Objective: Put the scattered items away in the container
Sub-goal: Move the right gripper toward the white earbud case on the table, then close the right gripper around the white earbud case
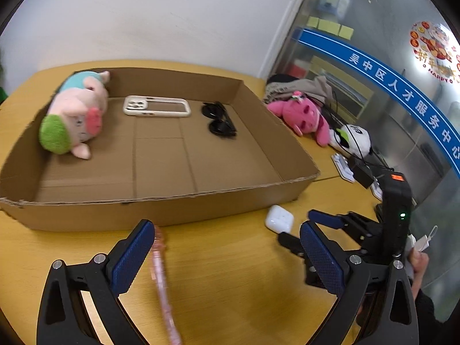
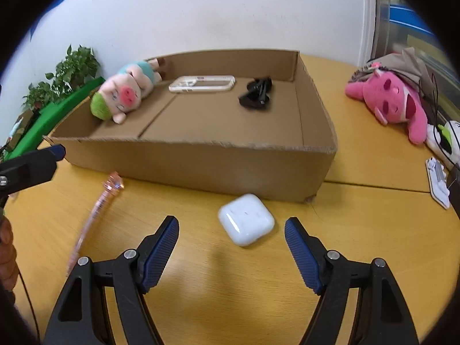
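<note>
A shallow cardboard box (image 1: 161,210) (image 2: 201,166) sits on the wooden table. Inside lie a pig plush (image 1: 74,115) (image 2: 123,92), a white phone case (image 1: 156,106) (image 2: 201,83) and black sunglasses (image 1: 220,122) (image 2: 256,93). A pink pen (image 1: 161,281) (image 2: 95,215) lies on the table in front of the box, between my left gripper's fingers near the left pad. My left gripper (image 1: 227,247) is open. A white earbuds case (image 1: 279,218) (image 2: 245,220) lies before the box. My right gripper (image 2: 231,238) (image 1: 299,225) is open just short of it.
A pink plush (image 1: 304,115) (image 2: 394,100), a black-and-white plush (image 1: 352,139), a grey cloth (image 1: 302,87) and cables lie at the table's right. A potted plant (image 2: 72,72) and a green object (image 2: 57,112) stand at the left. A glass wall stands to the right.
</note>
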Demonstrator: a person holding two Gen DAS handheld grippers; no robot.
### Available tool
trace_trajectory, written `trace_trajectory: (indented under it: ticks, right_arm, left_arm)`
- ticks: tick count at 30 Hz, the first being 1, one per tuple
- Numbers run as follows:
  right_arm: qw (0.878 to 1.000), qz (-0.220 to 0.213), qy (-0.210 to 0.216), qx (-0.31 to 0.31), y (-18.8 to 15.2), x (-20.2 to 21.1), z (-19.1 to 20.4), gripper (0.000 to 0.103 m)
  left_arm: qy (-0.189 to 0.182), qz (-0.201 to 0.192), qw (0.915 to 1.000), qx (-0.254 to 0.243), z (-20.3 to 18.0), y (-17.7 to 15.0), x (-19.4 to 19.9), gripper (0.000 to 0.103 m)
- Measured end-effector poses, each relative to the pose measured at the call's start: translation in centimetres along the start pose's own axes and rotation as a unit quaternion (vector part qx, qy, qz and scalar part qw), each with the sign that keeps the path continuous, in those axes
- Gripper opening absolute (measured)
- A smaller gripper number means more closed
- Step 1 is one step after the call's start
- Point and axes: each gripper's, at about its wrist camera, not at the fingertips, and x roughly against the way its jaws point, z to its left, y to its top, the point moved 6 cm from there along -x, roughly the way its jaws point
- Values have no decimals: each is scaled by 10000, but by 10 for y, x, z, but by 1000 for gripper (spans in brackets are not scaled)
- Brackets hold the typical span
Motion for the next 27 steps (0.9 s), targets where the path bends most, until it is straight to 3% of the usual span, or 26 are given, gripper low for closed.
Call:
trace_trajectory:
  ticks: [11,16,27]
  right_arm:
    - [9998,107,110,82,4,-25,3,70]
    - [9994,276,184,103,3,-38,5,51]
    - [9992,238,266,177,10,-47,8,51]
  left_arm:
    - [-335,281,9990,66,-6,2,-29,102]
    - [-394,384,9985,50,-2,5,-41,102]
    - [-725,538,9959,93,-1,4,-55,102]
